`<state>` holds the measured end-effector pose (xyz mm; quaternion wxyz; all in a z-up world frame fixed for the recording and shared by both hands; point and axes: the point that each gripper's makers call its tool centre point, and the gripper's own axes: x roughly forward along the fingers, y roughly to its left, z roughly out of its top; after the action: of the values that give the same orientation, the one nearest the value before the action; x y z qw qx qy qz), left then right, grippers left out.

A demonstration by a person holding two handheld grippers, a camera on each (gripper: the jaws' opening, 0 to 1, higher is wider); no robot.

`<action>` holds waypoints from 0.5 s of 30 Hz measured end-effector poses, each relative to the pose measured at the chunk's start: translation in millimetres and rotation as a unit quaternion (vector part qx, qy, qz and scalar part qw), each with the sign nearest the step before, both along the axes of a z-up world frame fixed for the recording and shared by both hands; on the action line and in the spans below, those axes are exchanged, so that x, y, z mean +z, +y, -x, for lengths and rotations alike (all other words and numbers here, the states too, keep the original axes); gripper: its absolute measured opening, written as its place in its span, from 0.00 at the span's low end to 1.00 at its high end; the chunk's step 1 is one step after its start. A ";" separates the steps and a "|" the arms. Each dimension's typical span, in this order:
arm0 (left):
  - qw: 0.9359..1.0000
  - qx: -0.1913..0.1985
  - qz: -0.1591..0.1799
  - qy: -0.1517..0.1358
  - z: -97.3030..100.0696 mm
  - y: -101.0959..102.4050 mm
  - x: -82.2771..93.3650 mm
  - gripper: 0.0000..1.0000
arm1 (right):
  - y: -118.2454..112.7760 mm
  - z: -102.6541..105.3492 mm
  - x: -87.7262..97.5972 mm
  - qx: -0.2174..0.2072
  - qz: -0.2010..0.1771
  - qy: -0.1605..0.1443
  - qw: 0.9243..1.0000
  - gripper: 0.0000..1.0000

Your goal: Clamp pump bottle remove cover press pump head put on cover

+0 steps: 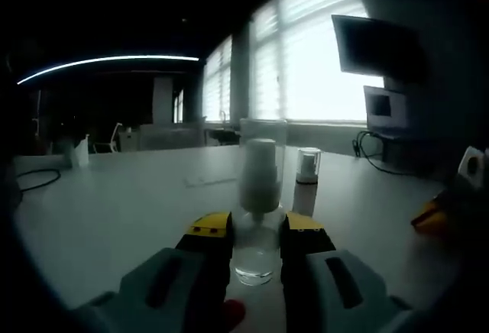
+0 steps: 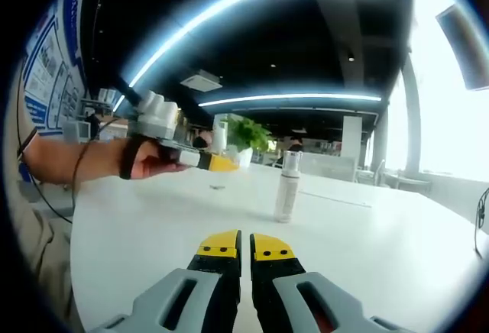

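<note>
At the lower centre of the left gripper view, the left tongs (image 1: 256,235) are clamped on a clear plastic pump bottle with a white pump head (image 1: 258,214), its transparent cover on, lifted above the white bench (image 1: 114,211). A second small capped bottle (image 1: 308,165) stands just right of it. In the right gripper view, the right tongs (image 2: 244,247) are pressed together, holding nothing.

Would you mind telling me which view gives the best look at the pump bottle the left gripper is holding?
The left gripper view: the pump bottle stands close and central, clamped between the left gripper, with its clear cover on. In the right gripper view that bottle is small and distant at the tip of the left gripper, above the table.
</note>
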<state>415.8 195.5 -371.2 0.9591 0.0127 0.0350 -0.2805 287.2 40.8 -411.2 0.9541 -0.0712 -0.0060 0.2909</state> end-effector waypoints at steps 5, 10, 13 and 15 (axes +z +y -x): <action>1.000 -0.015 0.000 -0.003 12.3 -5.2 5.6 0.16 | 0.3 0.3 0.1 0.000 0.000 0.000 1.000 0.00; 0.999 -0.029 0.000 -0.012 25.0 -10.7 15.4 0.16 | 0.3 0.3 -0.2 0.000 0.000 0.000 1.000 0.00; 0.999 -0.039 -0.002 -0.016 33.9 -14.8 18.4 0.16 | 0.2 0.1 -0.6 0.001 -0.001 0.001 1.000 0.00; 0.999 -0.047 -0.001 -0.016 37.9 -16.1 20.1 0.16 | 0.2 0.1 -0.5 0.001 -0.001 0.001 1.000 0.00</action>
<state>377.9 179.4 -351.0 0.9453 0.0197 0.0198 -0.3249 287.1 41.0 -411.8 0.9539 -0.0697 -0.0049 0.2918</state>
